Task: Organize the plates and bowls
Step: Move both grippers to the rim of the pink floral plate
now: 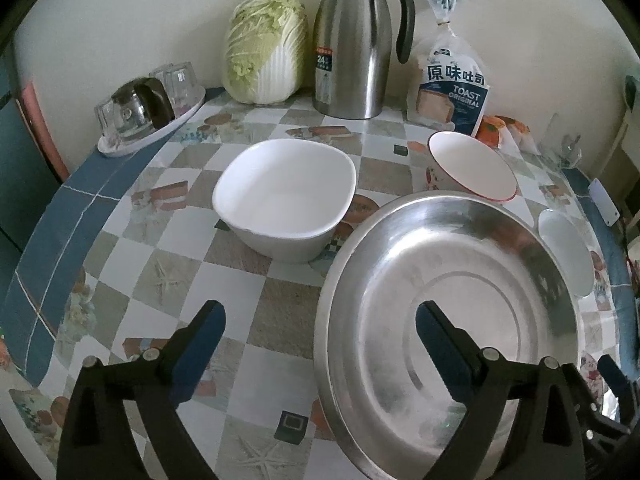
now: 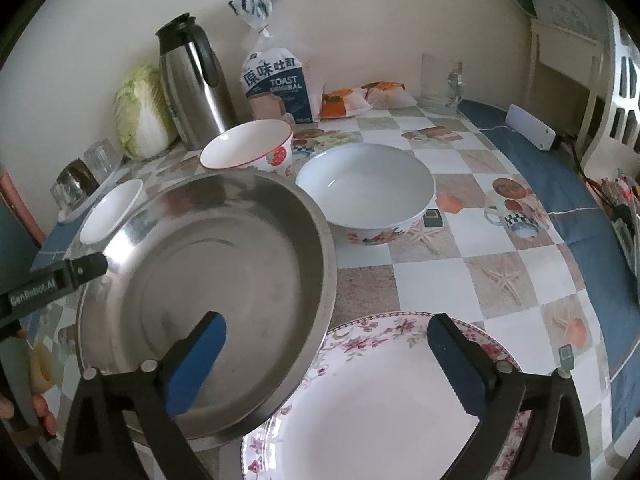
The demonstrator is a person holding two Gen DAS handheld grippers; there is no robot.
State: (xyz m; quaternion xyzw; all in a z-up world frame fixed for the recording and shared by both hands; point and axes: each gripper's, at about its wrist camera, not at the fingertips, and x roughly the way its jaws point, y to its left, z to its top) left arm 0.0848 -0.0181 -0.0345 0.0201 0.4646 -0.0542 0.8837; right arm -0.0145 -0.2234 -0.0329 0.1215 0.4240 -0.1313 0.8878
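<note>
A wide steel pan [image 1: 460, 280] [image 2: 208, 280] rests on the checked tablecloth, its near right edge overlapping a floral-rimmed plate [image 2: 380, 400]. My left gripper [image 1: 322, 330] is open and straddles the pan's left rim, one finger over the pan and one over the cloth. My right gripper [image 2: 328, 346] is open too, with its left finger over the pan and its right finger over the plate. Neither holds anything. Behind the pan stand a squarish white bowl [image 1: 284, 196] [image 2: 112, 210], a red-rimmed strawberry bowl [image 1: 472, 168] [image 2: 248, 144] and a fruit-patterned white bowl [image 2: 366, 188].
Along the back wall are a cabbage [image 1: 264, 48], a steel thermos jug [image 1: 352, 48], a toast bag [image 1: 452, 84] and snack packets [image 2: 348, 102]. Upturned glasses sit on a tray [image 1: 136, 108] at the left. A glass mug [image 2: 442, 80], a white device with cable [image 2: 530, 126] and a chair [image 2: 592, 60] are at the right.
</note>
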